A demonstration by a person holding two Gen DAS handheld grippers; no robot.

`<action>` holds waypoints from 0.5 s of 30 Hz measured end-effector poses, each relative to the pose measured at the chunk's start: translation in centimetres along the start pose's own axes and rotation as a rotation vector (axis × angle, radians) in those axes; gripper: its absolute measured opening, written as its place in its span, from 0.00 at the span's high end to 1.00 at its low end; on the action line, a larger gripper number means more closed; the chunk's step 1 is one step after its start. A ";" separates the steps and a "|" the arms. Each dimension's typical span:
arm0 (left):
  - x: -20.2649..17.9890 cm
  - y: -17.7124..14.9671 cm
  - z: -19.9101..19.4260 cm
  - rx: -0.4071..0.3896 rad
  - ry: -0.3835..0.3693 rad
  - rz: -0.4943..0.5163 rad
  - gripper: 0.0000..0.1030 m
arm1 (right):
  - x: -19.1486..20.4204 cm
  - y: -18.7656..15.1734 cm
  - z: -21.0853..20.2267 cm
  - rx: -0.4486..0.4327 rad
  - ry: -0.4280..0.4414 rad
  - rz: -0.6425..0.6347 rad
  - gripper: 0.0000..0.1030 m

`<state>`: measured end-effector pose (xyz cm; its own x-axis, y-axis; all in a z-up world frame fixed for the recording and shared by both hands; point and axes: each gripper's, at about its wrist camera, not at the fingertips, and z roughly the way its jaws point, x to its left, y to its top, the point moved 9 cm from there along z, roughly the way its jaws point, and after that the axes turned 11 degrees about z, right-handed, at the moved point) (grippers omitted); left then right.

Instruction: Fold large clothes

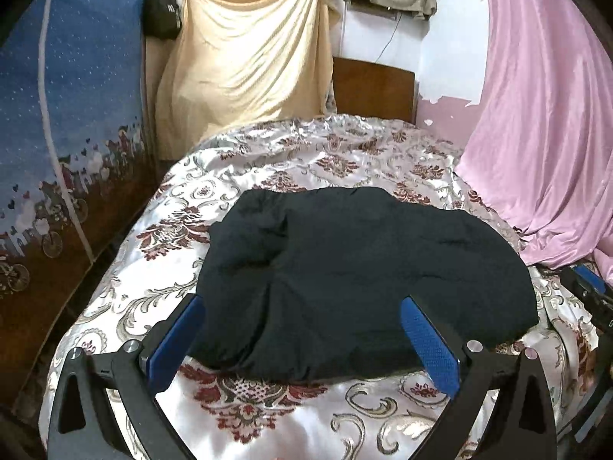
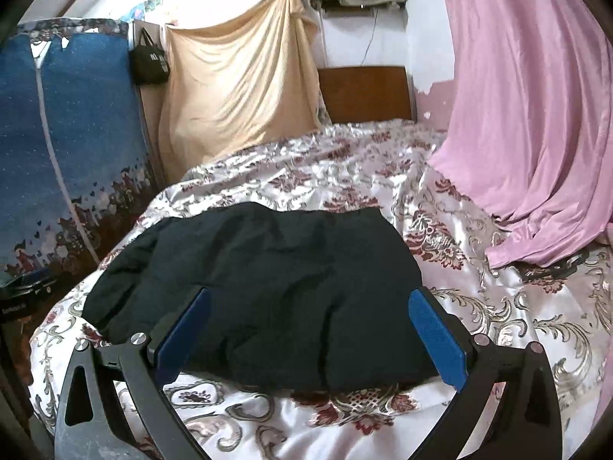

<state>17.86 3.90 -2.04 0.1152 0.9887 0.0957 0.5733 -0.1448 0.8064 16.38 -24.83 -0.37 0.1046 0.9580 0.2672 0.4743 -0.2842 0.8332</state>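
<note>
Left gripper [image 1: 302, 339]: pitched downward over the near edge of the bed, jaws spread fully wide, nothing between the blue pads [image 1: 429, 349] — they frame the garment without touching it. Right gripper [image 2: 312, 333]: same downward pitch, jaws equally wide, empty.

Black garment [image 1: 345, 272]: lies folded into a puffy, rumpled bundle on the floral satin bedspread [image 1: 306, 421], near the bed's foot; centre of both wrist views, its near hem just beyond the fingertips.

Surroundings, left wrist view: pink cloth [image 1: 544, 115] hanging at 2 o'clock, its hem draped onto the bedspread; beige cloth [image 1: 249, 57] at 11 o'clock; wooden headboard [image 1: 373, 88] at 12; blue starry fabric panel [image 1: 76, 96] at 9–10 o'clock; small black bag [image 1: 163, 15] hanging beside it. Part of the right gripper's body shows at 3 o'clock.

Nothing lies between either gripper and the garment.
</note>
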 end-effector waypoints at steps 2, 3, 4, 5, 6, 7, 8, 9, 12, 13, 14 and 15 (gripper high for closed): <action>-0.2 -0.3 -0.8 -0.017 0.011 0.003 0.00 | 0.4 -0.3 -1.2 -0.021 0.005 -0.005 0.02; -0.3 -0.6 -1.3 -0.026 0.016 0.005 0.00 | 0.6 -0.5 -1.8 -0.032 0.006 -0.008 0.02; -0.6 -0.8 -1.8 -0.035 0.021 0.009 0.00 | 0.8 -0.7 -2.2 -0.043 0.003 -0.010 0.02; -0.7 -1.0 -2.3 -0.044 0.032 0.011 0.00 | 1.0 -0.8 -2.8 -0.057 0.003 -0.012 0.02; -0.8 -1.1 -2.8 -0.054 0.042 0.011 0.00 | 1.2 -1.0 -3.3 -0.072 0.001 -0.014 0.02; -0.9 -1.3 -3.3 -0.069 0.050 0.012 0.00 | 1.4 -1.0 -3.7 -0.083 -0.002 -0.014 0.02; -0.9 -1.4 -3.8 -0.082 0.059 0.014 0.00 | 1.7 -1.2 -4.4 -0.103 -0.006 -0.014 0.02; -0.9 -1.5 -4.1 -0.093 0.067 0.015 0.00 | 1.8 -1.4 -5.0 -0.125 -0.006 -0.014 0.02; -1.1 -1.8 -5.4 -0.133 0.093 0.027 0.00 | 2.5 -2.0 -6.5 -0.163 -0.005 -0.016 0.02; -1.3 -1.9 -5.7 -0.142 0.096 0.030 0.00 | 2.8 -2.2 -7.0 -0.176 0.001 -0.018 0.02; -1.4 -2.0 -6.1 -0.154 0.101 0.035 0.00 | 3.2 -2.4 -7.3 -0.187 0.005 -0.020 0.02; -1.4 -2.1 -6.4 -0.164 0.109 0.037 0.00 | 3.5 -2.6 -7.7 -0.198 0.011 -0.025 0.02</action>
<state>11.28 3.04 -0.09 0.0404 0.9823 0.1829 0.4297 -0.1823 0.8844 8.75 -21.04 2.13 0.0848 0.9645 0.2501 0.2949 -0.2640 0.9183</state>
